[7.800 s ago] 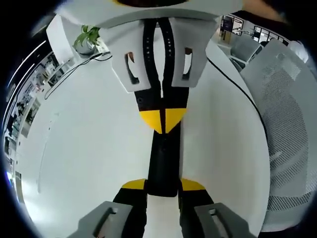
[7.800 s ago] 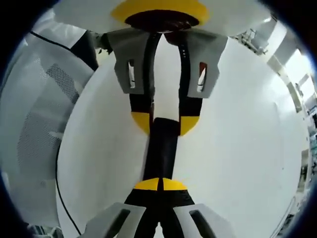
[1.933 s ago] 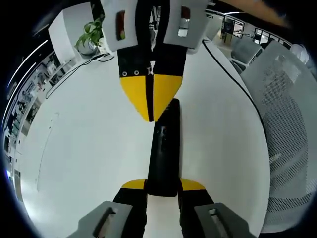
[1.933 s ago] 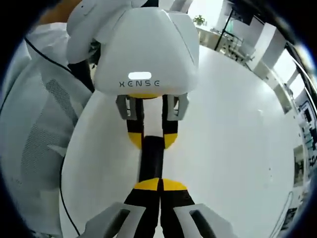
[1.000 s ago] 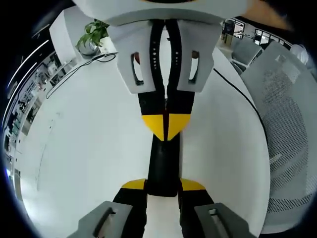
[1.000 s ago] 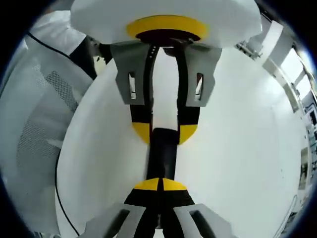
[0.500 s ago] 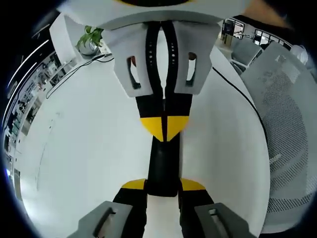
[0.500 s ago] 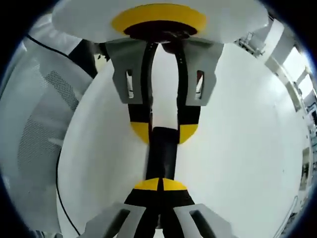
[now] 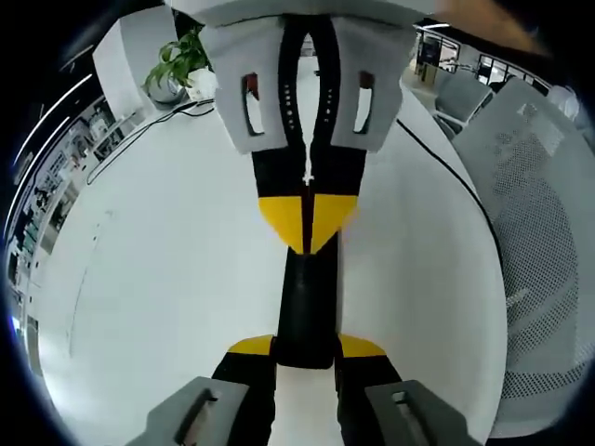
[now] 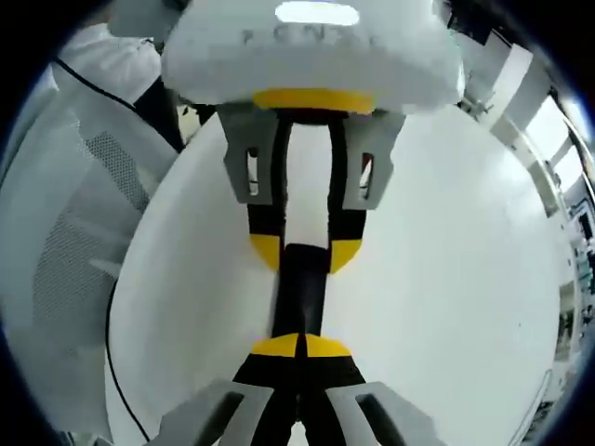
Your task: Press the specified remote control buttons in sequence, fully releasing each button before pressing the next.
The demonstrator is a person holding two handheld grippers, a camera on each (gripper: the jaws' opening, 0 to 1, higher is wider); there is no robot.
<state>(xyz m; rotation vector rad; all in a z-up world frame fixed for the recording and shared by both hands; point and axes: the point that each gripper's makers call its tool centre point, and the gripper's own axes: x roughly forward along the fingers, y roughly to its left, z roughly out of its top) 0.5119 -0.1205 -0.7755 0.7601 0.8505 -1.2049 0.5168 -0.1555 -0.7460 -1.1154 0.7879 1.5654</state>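
A wide white table (image 9: 139, 279) in a bright office carries the work, with a grey mesh chair (image 9: 539, 232) at its edge, a black cable (image 9: 446, 158) trailing across the top and a potted plant (image 9: 177, 70) at the far end. The left gripper (image 9: 305, 346) has its jaws closed on the near end of the black remote (image 9: 307, 297), which lies along the table pointing away. The right gripper (image 9: 307, 243) comes in from the far side with its yellow tips pressed together, over the remote's far half; contact cannot be told. In the right gripper view the same remote (image 10: 299, 293) runs between the closed right tips (image 10: 299, 346) and the left gripper (image 10: 303, 253) clasping its far end.
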